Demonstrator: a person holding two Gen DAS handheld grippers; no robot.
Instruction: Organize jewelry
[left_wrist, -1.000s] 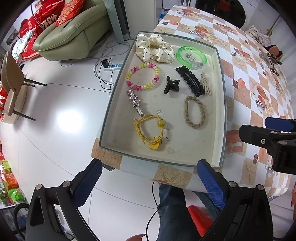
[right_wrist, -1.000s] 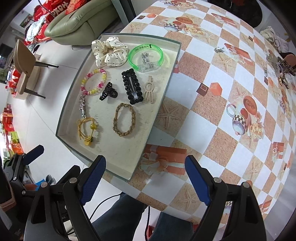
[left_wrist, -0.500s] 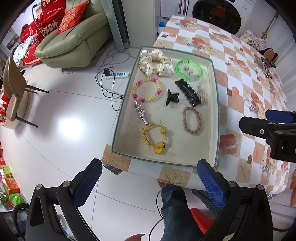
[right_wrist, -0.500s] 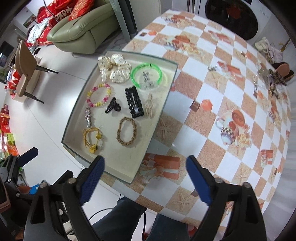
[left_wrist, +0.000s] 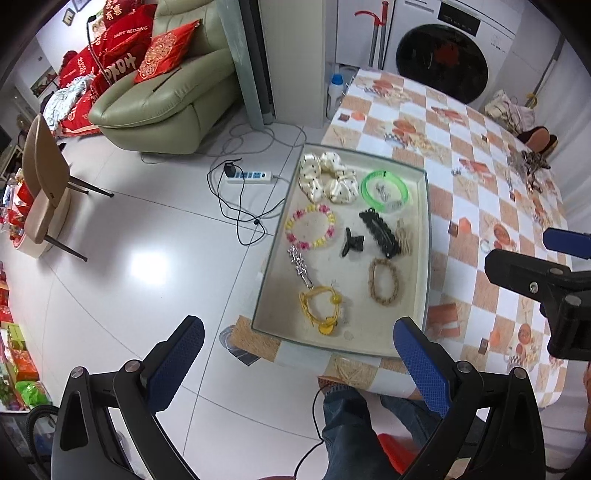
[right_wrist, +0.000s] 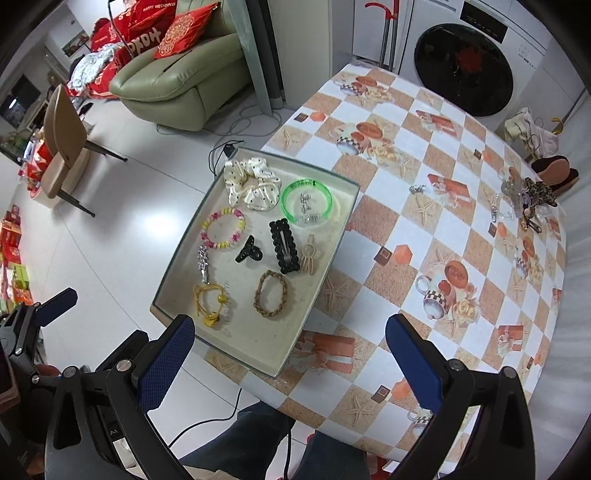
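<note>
Up high over the tray (left_wrist: 424, 236), both grippers, pointing down. Left gripper (left_wrist: 295, 354) spread wide, holding nothing. Right gripper (right_wrist: 291, 352) spread wide too, holding nothing. In the tray, on the checked table (right_wrist: 443, 229): at the far end, a cream dotted scrunchie (left_wrist: 327, 177) and, just beside it, a green ring bracelet (left_wrist: 385, 191) with small silver bits inside. Nearer than the scrunchie, a pink and yellow bead bracelet (left_wrist: 310, 228). In the middle of the tray, a small black claw clip (left_wrist: 351, 242), a long black hair clip (left_wrist: 380, 232) and a tan clip (left_wrist: 403, 240) touching it. At the near end, a silver star clip (left_wrist: 300, 265), a yellow hair tie (left_wrist: 320, 308) and a brown braided band (left_wrist: 384, 281). Far from the tray, across the table, a small heap of more jewelry (right_wrist: 524, 203).
</note>
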